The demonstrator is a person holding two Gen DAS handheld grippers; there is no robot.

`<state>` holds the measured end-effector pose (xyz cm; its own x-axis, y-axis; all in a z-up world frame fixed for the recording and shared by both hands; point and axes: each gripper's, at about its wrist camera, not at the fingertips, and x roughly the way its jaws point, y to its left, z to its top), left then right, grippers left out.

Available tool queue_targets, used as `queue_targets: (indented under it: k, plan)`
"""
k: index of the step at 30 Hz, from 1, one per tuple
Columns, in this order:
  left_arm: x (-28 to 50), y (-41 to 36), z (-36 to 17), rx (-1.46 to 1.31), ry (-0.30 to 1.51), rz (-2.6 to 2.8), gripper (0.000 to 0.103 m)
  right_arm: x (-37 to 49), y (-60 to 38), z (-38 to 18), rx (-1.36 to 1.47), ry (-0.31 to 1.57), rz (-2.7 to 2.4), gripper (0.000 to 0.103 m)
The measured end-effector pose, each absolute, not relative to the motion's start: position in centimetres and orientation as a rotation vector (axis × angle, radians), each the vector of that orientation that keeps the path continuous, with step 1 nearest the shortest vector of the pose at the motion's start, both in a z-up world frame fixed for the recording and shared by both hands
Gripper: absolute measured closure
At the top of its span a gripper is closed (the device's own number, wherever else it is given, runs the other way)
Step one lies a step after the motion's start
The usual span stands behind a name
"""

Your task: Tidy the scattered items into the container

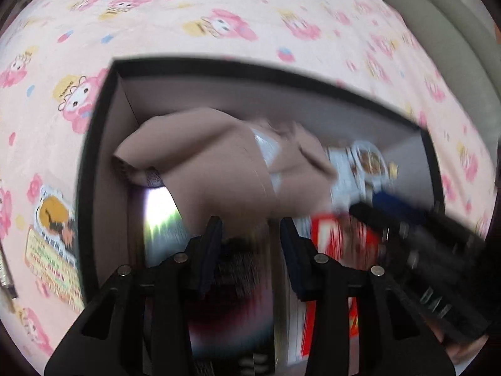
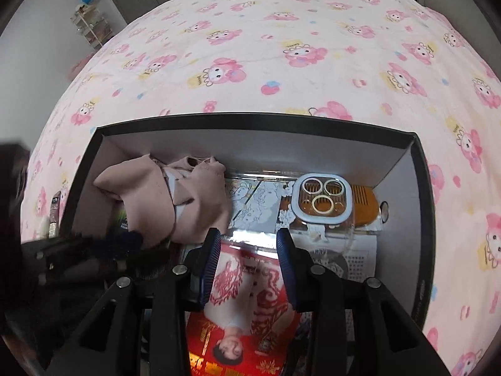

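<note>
A black-rimmed cardboard box [image 1: 219, 65] [image 2: 250, 119] lies on the pink cartoon bedspread. Inside it a crumpled beige cloth [image 1: 225, 169] [image 2: 188, 200] sits at the left, over a shiny sheet. My left gripper [image 1: 250, 228] hovers open just short of the cloth, with nothing between its pads. My right gripper [image 2: 247, 241] stands open above a red magazine [image 2: 247, 297] on the box floor, pads apart from it. Each view shows the other gripper's blue-padded finger at the side, blurred.
The box also holds a white-framed phone case with three rings [image 2: 322, 200], a wooden comb [image 2: 366, 200] and a line-drawing sheet [image 2: 256, 203]. Outside the box, at its left, a printed card packet [image 1: 53, 235] and a metallic strip [image 1: 6, 279] lie on the bedspread [image 2: 281, 62].
</note>
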<state>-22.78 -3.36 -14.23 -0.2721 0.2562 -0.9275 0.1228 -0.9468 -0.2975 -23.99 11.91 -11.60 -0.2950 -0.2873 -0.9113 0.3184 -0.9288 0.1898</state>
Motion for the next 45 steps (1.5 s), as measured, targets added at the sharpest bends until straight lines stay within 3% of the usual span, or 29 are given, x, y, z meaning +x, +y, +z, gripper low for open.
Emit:
queue_targets:
  k: [3, 11, 15, 19, 25, 45]
  plan:
    - [-23.8, -4.0, -14.2, -1.829, -0.578, 2.365, 0.065, -24.4, 12.3, -12.2, 1.614, 0.030, -2.266, 0.070]
    - [-19.2, -2.2, -10.0, -1.639, -0.493, 2.439, 0.063, -22.9, 13.3, -10.3, 1.578, 0.005, -2.328, 0.070]
    - [-16.7, -1.2, -7.5, -1.534, -0.479, 2.458, 0.057, -20.5, 13.3, -7.5, 1.502, 0.023, -2.380, 0.069]
    - [-13.6, -0.5, -5.1, -1.459, -0.423, 2.470, 0.054, -17.1, 14.1, -5.3, 1.416, -0.077, -2.432, 0.063]
    - [-8.9, -0.6, -2.9, -1.398, -0.364, 2.501, 0.054, -11.9, 14.8, -3.6, 1.347, -0.132, -2.477, 0.062]
    - [-1.3, -4.2, -2.9, -1.418, -0.421, 2.519, 0.054, -3.5, 11.0, -2.3, 1.295, -0.083, -2.403, 0.062]
